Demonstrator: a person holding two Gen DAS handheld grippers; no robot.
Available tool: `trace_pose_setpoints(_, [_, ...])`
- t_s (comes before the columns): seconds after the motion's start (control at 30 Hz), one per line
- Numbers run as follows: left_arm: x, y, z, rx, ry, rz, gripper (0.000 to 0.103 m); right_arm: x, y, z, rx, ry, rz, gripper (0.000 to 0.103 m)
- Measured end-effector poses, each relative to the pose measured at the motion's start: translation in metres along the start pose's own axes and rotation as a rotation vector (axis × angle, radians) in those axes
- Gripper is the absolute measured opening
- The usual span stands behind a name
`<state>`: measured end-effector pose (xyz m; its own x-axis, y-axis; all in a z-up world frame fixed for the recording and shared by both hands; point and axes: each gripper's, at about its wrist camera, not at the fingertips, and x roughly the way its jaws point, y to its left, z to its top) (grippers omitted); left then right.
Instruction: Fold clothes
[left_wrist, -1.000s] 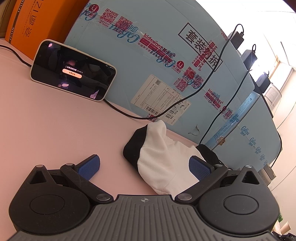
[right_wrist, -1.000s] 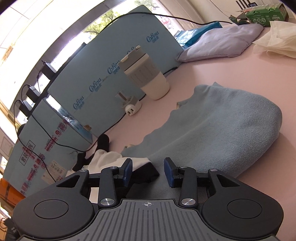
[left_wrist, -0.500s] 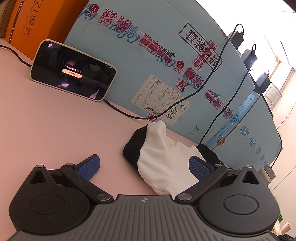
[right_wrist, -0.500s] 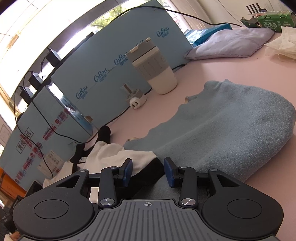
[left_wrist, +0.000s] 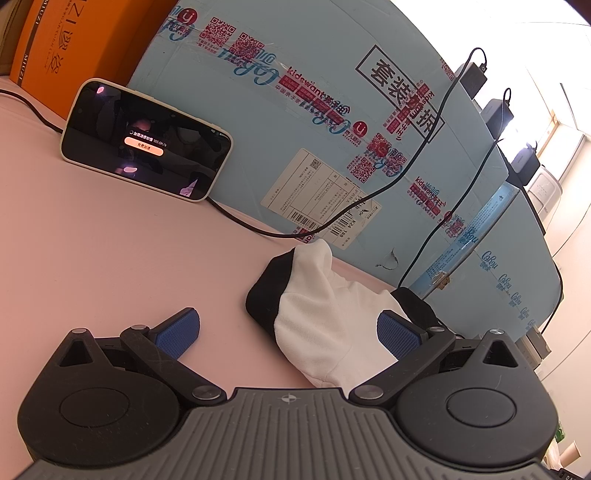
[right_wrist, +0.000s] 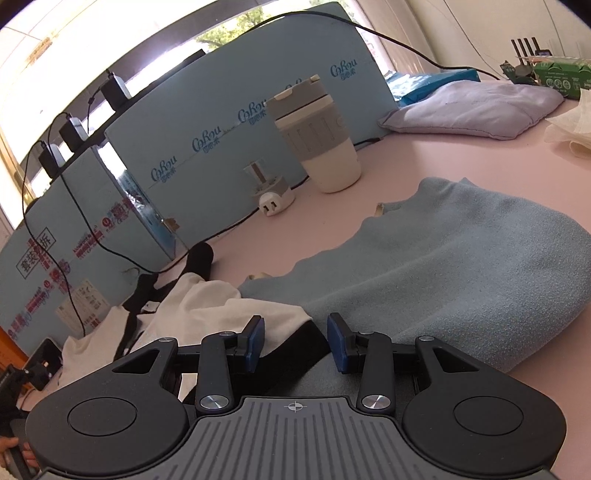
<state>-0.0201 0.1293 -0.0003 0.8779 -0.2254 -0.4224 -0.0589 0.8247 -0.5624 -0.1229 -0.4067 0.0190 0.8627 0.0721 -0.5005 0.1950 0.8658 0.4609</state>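
Note:
A white and black garment (left_wrist: 325, 314) lies crumpled on the pink table. My left gripper (left_wrist: 288, 328) is open wide, low over the table, with the garment's sleeve end between its blue pads. In the right wrist view the same garment (right_wrist: 207, 299) lies left of a light blue fleece garment (right_wrist: 443, 266). My right gripper (right_wrist: 295, 339) is partly open just above the garment's black hem (right_wrist: 295, 350), with nothing held.
A phone (left_wrist: 147, 144) on a cable leans against the blue cardboard boxes (left_wrist: 332, 110) at the back. A cup (right_wrist: 317, 144), a white plug adapter (right_wrist: 273, 195), a lilac pillow (right_wrist: 476, 107) and an orange box (left_wrist: 66, 48) stand around.
My right gripper has turned left and risen a little, so more of the white garment shows. The left gripper has not moved.

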Motion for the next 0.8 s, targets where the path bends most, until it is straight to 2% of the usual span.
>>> trace_pose_setpoints(0.1, [0.0,0.0,0.0,-0.001,0.0,-0.001,0.103,0.0,0.003,-0.001,-0.023,-0.005,-0.016,0.036])
trace_pose_setpoints(0.2, [0.0,0.0,0.0,-0.001,0.0,-0.001,0.103,-0.001,0.005,-0.002,-0.043,-0.009,-0.037,0.022])
trace_pose_setpoints(0.37, [0.0,0.001,0.0,-0.004,-0.001,-0.003,0.103,-0.011,0.002,0.0,-0.044,-0.035,-0.02,0.013])
trace_pose_setpoints(0.6, [0.0,0.001,0.0,-0.005,-0.001,-0.004,0.103,-0.045,0.001,0.013,-0.039,-0.124,0.012,0.01])
trace_pose_setpoints(0.7, [0.0,0.001,0.0,-0.004,-0.001,-0.004,0.103,-0.046,-0.002,0.009,-0.028,-0.113,0.005,0.01])
trace_pose_setpoints(0.8, [0.0,0.001,0.0,-0.005,-0.001,-0.005,0.103,-0.032,-0.008,-0.001,-0.013,-0.064,-0.038,0.01])
